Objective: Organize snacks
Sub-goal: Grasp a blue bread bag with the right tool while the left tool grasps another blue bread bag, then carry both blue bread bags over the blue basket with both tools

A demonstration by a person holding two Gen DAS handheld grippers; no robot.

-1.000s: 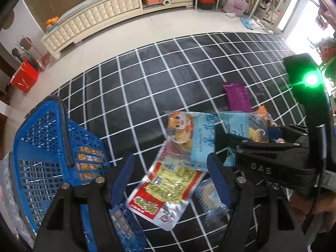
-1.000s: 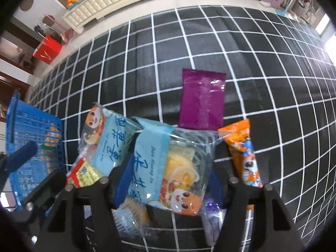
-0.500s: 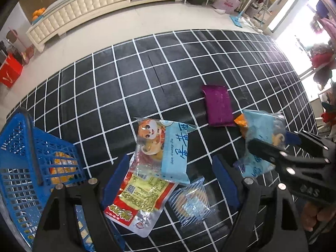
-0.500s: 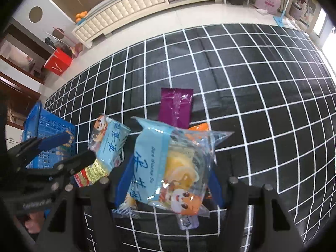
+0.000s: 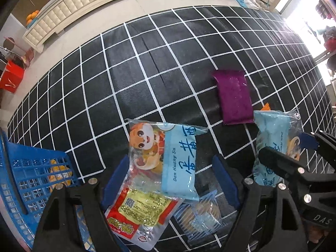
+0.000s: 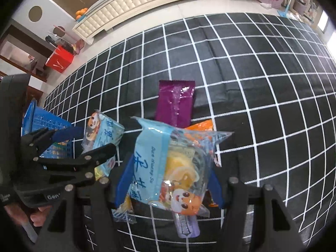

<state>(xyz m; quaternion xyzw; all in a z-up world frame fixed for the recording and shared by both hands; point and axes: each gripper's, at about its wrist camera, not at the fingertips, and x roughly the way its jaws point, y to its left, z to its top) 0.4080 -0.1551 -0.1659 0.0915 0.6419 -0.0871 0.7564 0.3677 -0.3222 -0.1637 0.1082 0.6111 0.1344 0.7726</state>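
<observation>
A blue basket is sitting on the checked mat, holding an orange packet. The left gripper is hovering with jaws spread, freshly widened, over a blue cartoon snack bag. The right gripper is pinching a second blue snack bag.

A black mat carries a white grid. The flat foil packet is purple, the perforated plastic basket blue, the cartoon-printed pastry bag light blue.

Bright daylight glares from the window at right; sharp centres, fisheye-bent edges, dark corners.
</observation>
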